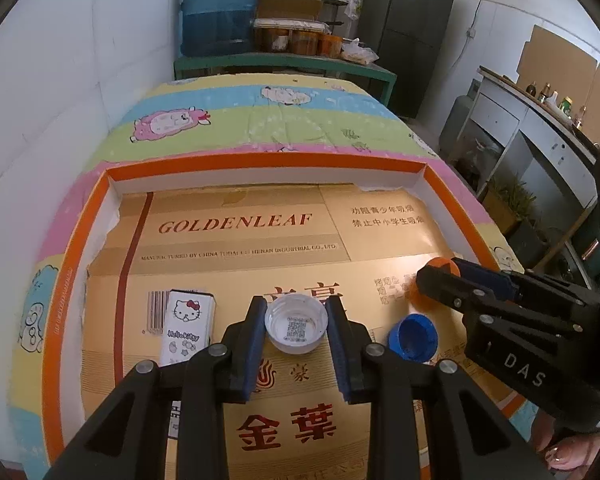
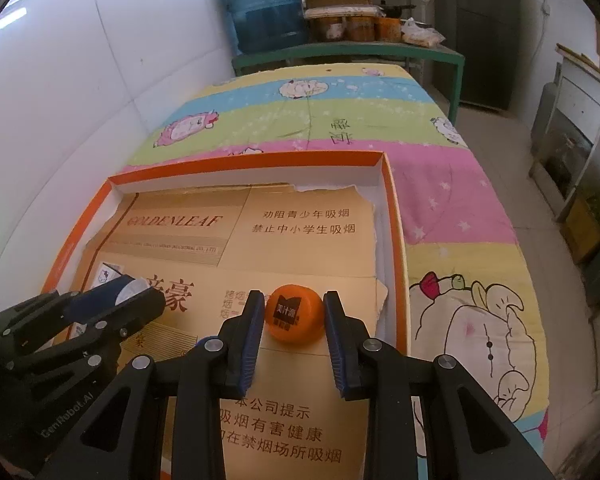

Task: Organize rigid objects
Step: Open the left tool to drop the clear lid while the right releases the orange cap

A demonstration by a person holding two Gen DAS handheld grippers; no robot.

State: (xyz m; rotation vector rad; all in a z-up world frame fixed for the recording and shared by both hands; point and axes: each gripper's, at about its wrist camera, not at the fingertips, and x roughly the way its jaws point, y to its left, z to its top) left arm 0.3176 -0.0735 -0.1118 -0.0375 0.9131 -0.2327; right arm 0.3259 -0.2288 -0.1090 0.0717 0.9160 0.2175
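Left gripper (image 1: 296,326) is clamped on white cap (image 1: 296,328); right gripper (image 2: 294,316) on orange cap (image 2: 294,314). Blue cap (image 1: 414,336) at 3 o'clock of white cap, Hello Kitty box (image 1: 186,326) at 9, inside orange tray (image 1: 72,264).

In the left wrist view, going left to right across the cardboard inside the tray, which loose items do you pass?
Hello Kitty box → white cap, between the left gripper fingers → blue cap → orange cap, at the right gripper.
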